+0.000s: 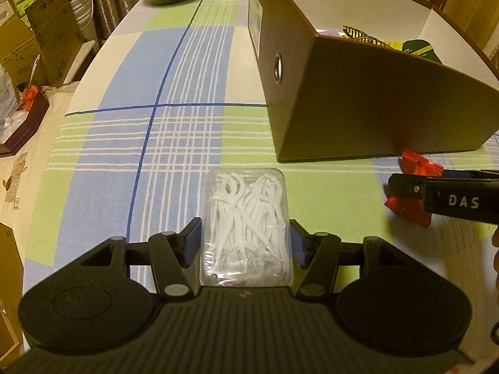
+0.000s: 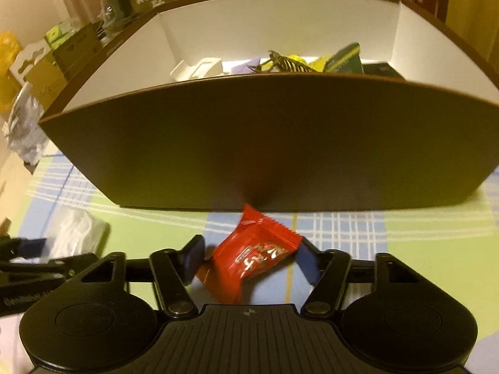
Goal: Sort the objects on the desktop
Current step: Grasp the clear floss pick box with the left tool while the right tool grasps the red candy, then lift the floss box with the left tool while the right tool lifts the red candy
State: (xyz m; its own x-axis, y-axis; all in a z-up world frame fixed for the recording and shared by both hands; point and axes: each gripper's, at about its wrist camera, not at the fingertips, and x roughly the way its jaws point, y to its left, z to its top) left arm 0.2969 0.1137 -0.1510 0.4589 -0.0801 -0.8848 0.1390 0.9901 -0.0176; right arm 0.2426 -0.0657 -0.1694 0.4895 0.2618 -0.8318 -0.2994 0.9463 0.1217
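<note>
A table covered with a plaid cloth [image 1: 174,99] in green, blue and white holds a large dark brown cardboard box [image 1: 358,99] with a white inside and a round metal-ringed hole in one end. The left gripper [image 1: 246,243], black with blue pads, is clamped on a clear rectangular plastic case of white dental floss picks [image 1: 246,227]; both pads press the case's long sides, and the case lies on the cloth just in front of the box's near corner. The right gripper [image 2: 249,260], of the same build, has a red foil snack packet with white lettering [image 2: 255,258] between its fingers; the right pad touches the packet's corner and the left pad sits against its other side, so it looks gripped, though motion blur makes the contact hard to confirm. The packet lies on the cloth close to the box's long dark wall. In the left wrist view the right gripper enters from the right edge, with the red packet under its tip. Inside the box lie a white carton [image 2: 199,68], a dark toothed hair clip [image 2: 287,60] and a green packet [image 2: 343,59]. Cartons and bags crowd the table's far and left edges.
</note>
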